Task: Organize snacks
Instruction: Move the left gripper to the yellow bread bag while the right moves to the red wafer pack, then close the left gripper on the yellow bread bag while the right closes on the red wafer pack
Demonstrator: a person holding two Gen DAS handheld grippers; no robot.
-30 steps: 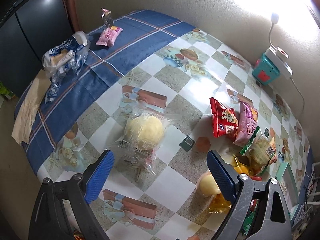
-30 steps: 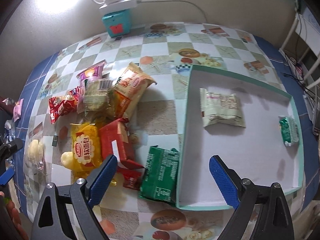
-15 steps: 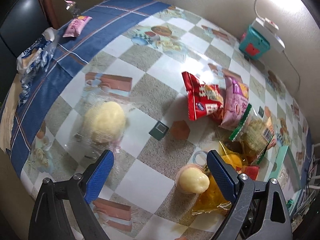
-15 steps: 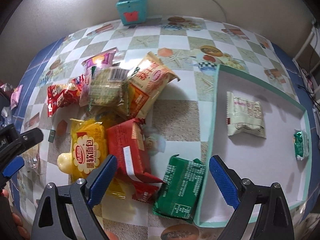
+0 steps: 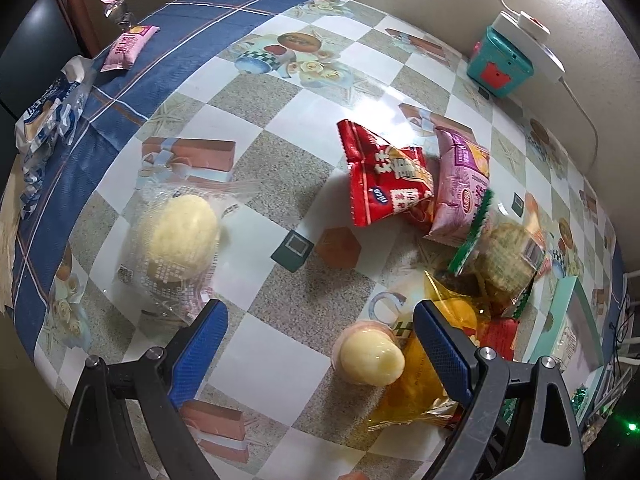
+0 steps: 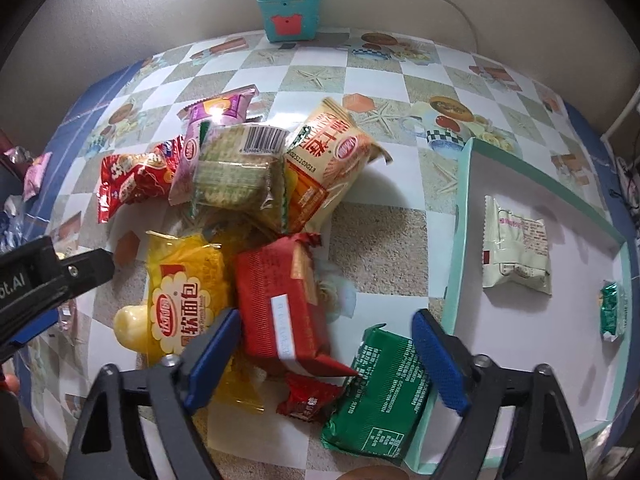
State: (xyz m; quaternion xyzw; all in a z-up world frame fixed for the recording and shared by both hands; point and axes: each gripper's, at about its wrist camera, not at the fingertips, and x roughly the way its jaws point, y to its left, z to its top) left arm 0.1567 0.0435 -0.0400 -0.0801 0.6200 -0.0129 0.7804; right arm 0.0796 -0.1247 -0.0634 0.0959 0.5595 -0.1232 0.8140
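Left gripper [image 5: 320,338]: fingers spread wide, holding nothing; it hangs over the table with a pale yellow jelly cup [image 5: 370,356] lying between the blue pads, nearer the right pad, not touched.
Right gripper [image 6: 326,346]: fingers spread wide and empty, above the near part of the snack pile.
Between the right fingers: a red ridged wafer packet [image 6: 280,304], a small dark red candy wrapper [image 6: 306,398] and a green foil biscuit packet [image 6: 378,390], which leans against the tray's near left wall.
Tray: a shallow white tray with a teal rim [image 6: 454,264] sits to the right of the pile; it holds a white sachet with red print [image 6: 514,246] and a small green foil sweet [image 6: 612,312], well apart.
Pile: a yellow soft-bread bag [image 6: 182,296], a clear pack of green-tinted crackers [image 6: 236,172], a cream and orange snack bag [image 6: 328,164], a pink-purple packet [image 6: 218,110] and a red crinkled snack bag [image 6: 132,180], overlapping on the table.
Away from the pile: a clear-wrapped pale bun [image 5: 182,236] lies left of the left gripper; a small pink packet [image 5: 128,46] and a crumpled blue and white bag [image 5: 50,114] rest on the blue cloth edge.
Table: checked oilcloth table [image 5: 256,92], a teal box [image 6: 289,14] at the wall.
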